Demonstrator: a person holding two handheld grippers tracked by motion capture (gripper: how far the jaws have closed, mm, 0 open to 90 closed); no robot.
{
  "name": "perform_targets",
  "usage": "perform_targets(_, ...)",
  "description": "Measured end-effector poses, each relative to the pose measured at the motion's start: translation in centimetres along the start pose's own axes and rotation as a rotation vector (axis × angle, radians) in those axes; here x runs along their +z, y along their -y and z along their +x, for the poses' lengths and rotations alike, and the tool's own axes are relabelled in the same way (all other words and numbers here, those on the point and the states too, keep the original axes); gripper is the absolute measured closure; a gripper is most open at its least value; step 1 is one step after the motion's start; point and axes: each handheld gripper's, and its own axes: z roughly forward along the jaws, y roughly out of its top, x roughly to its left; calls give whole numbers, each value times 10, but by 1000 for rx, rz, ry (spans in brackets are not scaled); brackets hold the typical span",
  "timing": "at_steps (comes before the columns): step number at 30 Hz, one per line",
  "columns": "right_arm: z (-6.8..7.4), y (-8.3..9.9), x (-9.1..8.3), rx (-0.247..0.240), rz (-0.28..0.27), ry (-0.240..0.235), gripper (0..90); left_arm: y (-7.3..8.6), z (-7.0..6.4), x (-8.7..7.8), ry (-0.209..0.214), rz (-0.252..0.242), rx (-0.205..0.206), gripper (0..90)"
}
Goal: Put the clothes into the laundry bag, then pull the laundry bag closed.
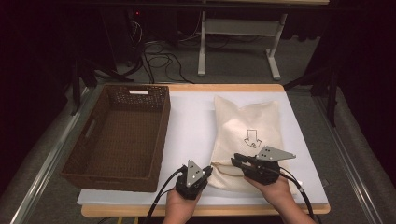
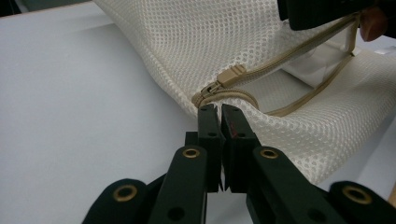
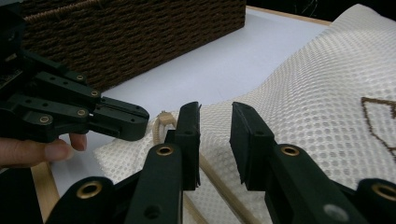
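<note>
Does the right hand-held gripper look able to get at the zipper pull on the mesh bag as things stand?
Probably yes. The right hand-held gripper is open over the mesh bag with nothing between; the zipper pull sits at the corner beside the left hand-held gripper, whose shut jaws crowd it.

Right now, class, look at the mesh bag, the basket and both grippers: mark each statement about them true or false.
1. The left gripper is shut on the mesh bag beside the zipper pull. True.
2. The right gripper is clamped shut. False: its jaws stand apart over the bag.
3. The wicker basket holds folded clothes. False: nothing lies in it.
4. The bag bears a printed arrow. True.
</note>
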Motion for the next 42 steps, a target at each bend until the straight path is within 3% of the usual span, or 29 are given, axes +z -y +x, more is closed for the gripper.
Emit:
perform_targets(15,13,4,5,-4,-8,-39,738,1,-4,-1,-4,-3,19,870)
perform_targets(31,21,5,20,-5,32,-62,742,1,-12,-1,-6,-3,49,869)
perform_targets(42,20,9,26,18,48,-84,766,2,-19,1,-13,13,104,869)
